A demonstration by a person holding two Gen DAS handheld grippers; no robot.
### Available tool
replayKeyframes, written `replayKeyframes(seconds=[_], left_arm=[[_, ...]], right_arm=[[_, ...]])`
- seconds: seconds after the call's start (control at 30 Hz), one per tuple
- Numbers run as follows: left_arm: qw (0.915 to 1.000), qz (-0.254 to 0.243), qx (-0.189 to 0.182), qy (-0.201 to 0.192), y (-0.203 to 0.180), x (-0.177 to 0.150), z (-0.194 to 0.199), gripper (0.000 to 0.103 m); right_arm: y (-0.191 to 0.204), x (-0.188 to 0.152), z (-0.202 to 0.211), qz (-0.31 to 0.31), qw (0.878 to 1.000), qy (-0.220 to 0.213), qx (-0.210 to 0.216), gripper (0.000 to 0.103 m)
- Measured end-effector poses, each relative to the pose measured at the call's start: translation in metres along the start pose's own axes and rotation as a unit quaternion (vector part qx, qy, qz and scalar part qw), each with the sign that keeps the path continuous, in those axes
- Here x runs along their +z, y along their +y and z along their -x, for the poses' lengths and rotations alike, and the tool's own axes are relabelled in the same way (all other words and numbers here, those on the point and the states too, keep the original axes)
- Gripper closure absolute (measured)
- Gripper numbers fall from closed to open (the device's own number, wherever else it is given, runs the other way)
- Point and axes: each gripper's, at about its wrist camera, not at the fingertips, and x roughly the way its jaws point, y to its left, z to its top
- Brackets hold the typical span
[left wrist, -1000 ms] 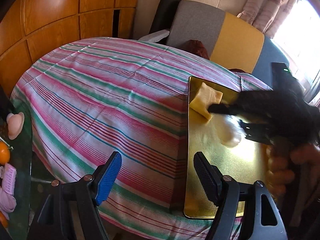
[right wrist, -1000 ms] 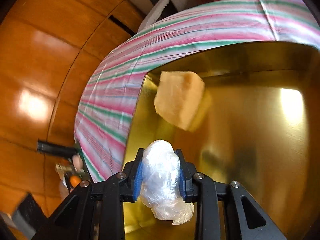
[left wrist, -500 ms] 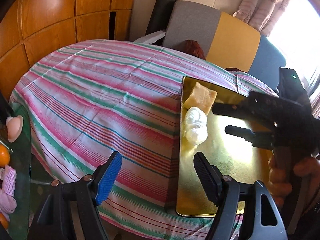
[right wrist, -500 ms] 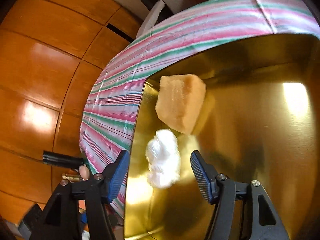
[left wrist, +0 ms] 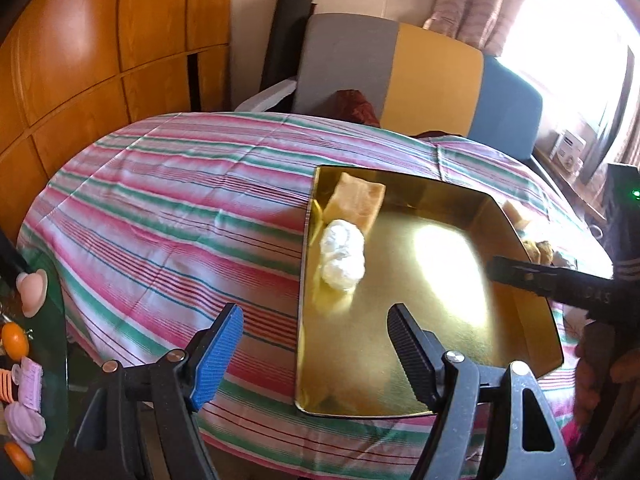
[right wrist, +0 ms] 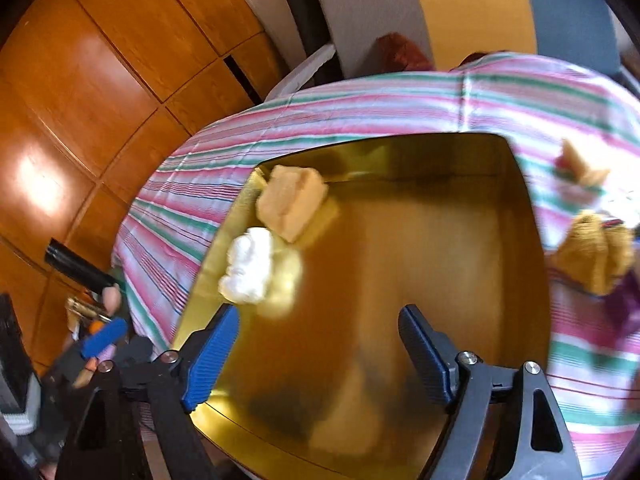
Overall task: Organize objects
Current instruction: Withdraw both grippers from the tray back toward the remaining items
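A gold tray (left wrist: 520, 340) lies on the striped tablecloth (left wrist: 180, 208). In its far left corner sits an orange-yellow sponge block (left wrist: 356, 200), with a white plastic-wrapped lump (left wrist: 343, 254) just in front of it. The right wrist view shows the same block (right wrist: 290, 206) and lump (right wrist: 249, 267) in the tray (right wrist: 420, 240). My right gripper (right wrist: 320, 316) hangs over the tray's near part. Its jaws are opening with nothing between them, and the lump lies beyond its left fingertip. My left gripper (left wrist: 313, 320) stands open and empty over the tray's left rim.
Right of the tray, brownish-yellow lumps (right wrist: 592, 256) and a pale yellow piece (right wrist: 580, 160) lie on the cloth. A glass side table (left wrist: 56, 344) at the left holds orange fruit and pink items. A wood-panelled wall (left wrist: 100, 60) and a grey, yellow and blue chair back (left wrist: 400, 76) stand behind.
My right gripper let go of the white lump, which now rests in the tray beside the sponge block. The gripper opened wide and drew back. My left gripper rose slightly.
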Motion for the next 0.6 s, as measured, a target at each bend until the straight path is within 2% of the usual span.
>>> replayKeyframes(seconds=[0.13, 0.33, 0.47, 0.6], left_arm=[[0.9999, -0.013, -0.009, 0.000, -0.010, -0.003, 0.001, 0.027], [0.9991, -0.036, -0.023, 0.003, -0.028, -0.009, 0.002, 0.027], [0.9982, -0.048, -0.037, 0.008, -0.041, -0.010, 0.002, 0.027], [0.9954, -0.055, -0.074, 0.026, -0.058, -0.007, -0.001, 0.027]], right_arm=[[-0.028, -0.007, 0.029, 0.000, 0.999, -0.019, -0.032, 0.017], [-0.097, -0.011, 0.090, -0.022, 0.991, -0.061, -0.120, 0.016], [-0.160, -0.014, 0.136, -0.075, 0.976, -0.094, -0.179, 0.013], [-0.225, -0.024, 0.178, -0.149, 0.949, -0.134, -0.244, 0.011]])
